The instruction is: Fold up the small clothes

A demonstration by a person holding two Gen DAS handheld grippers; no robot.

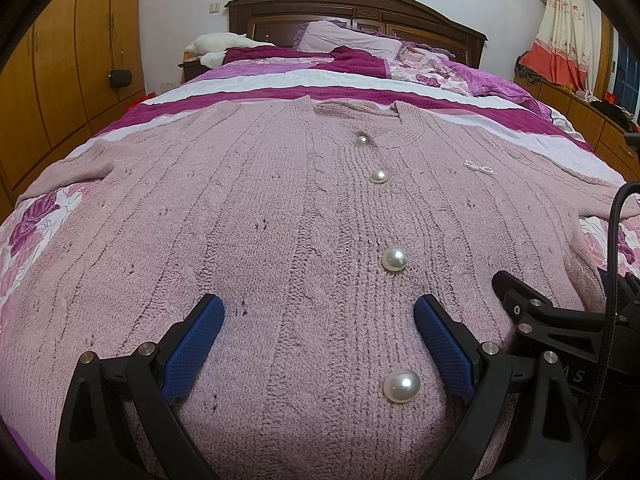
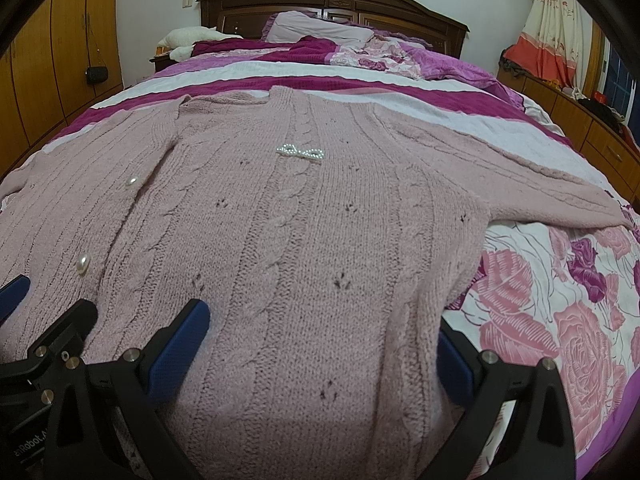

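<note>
A pink cable-knit cardigan (image 1: 280, 208) with pearl buttons (image 1: 395, 259) lies flat and face up on the bed, sleeves spread to both sides; it also shows in the right wrist view (image 2: 320, 220), with a small beaded bow (image 2: 300, 151) on its chest. My left gripper (image 1: 319, 312) is open, its blue pads low over the hem near the button row. My right gripper (image 2: 320, 320) is open over the hem's right part, its right finger at the cardigan's side edge. The right gripper shows at the left wrist view's right edge (image 1: 516, 292).
The bed has a floral sheet (image 2: 560, 300) and a magenta-and-white striped blanket (image 1: 304, 88). Pillows (image 1: 348, 38) and a dark wooden headboard (image 1: 356, 4) are at the far end. Wooden wardrobes (image 1: 60, 60) stand left, low cabinets (image 2: 600, 136) and a curtain right.
</note>
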